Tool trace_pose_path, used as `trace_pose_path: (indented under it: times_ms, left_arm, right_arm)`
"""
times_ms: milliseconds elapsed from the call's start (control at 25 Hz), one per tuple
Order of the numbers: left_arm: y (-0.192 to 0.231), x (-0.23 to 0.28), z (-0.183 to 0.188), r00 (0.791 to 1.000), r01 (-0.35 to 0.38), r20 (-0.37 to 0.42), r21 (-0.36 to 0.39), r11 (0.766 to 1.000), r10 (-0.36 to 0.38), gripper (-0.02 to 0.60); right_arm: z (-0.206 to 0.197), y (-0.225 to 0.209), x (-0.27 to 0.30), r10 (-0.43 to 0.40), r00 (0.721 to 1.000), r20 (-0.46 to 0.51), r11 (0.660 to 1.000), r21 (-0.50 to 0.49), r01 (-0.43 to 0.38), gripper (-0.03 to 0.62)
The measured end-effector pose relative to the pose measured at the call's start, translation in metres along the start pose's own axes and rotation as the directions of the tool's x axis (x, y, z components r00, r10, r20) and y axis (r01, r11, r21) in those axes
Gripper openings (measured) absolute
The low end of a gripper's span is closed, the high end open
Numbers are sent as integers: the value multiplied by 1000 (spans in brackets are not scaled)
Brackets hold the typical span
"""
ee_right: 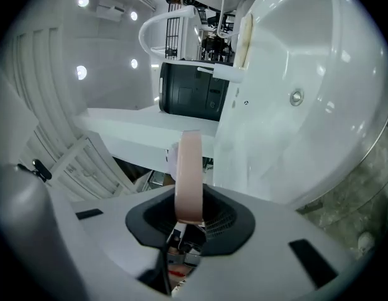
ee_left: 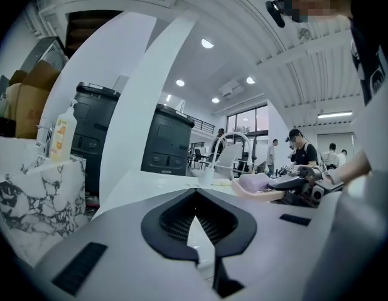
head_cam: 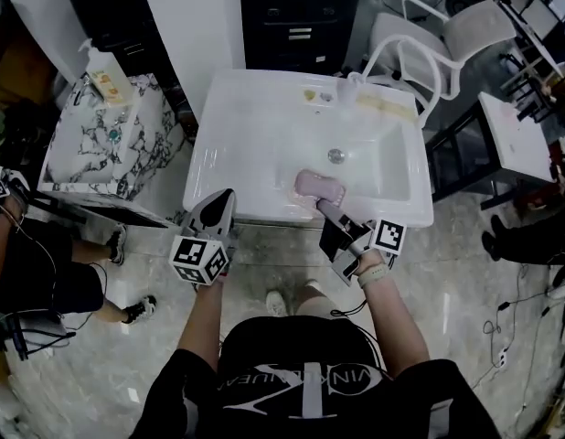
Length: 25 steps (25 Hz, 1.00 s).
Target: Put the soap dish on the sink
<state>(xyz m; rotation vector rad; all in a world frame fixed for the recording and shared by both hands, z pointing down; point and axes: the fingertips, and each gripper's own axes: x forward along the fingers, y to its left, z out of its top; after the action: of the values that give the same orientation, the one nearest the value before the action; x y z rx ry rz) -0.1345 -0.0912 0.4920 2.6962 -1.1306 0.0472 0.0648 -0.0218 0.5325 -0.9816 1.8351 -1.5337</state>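
Soap dish (head_cam: 317, 187), pink, sits clamped between the right gripper's (head_cam: 325, 208) narrowly parted jaws, jutting ahead of them over the front of the sink (head_cam: 237, 108) basin. Left of it, the left gripper (head_cam: 224, 196) hovers at the sink's front rim, jaws together and empty.

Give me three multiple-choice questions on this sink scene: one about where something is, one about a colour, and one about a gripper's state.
1. Where is the soap dish?
A. on the marble table
B. over the front of the sink
C. on the chair

2. What colour is the soap dish?
A. pink
B. green
C. black

3. The right gripper is:
A. open and empty
B. shut on the soap dish
C. out of view

Answers:
1 B: the head view shows it above the bowl's front part.
2 A: it looks pink in every view.
3 B: the right gripper view shows its jaws clamped on the dish's edge.
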Motion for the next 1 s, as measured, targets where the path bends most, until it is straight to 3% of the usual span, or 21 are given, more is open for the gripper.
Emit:
trace_pose_path:
  times_ms: [640, 1000]
  left_arm:
    - [66, 78, 25, 1000, -15, 23, 1, 1000, 15, 15]
    - [84, 135, 25, 1000, 11, -4, -11, 1000, -11, 15]
  right_arm:
    - [54, 3, 120, 52, 992, -117, 998, -23, -55, 87]
    - [87, -8, 168, 52, 987, -150, 999, 1, -53, 87]
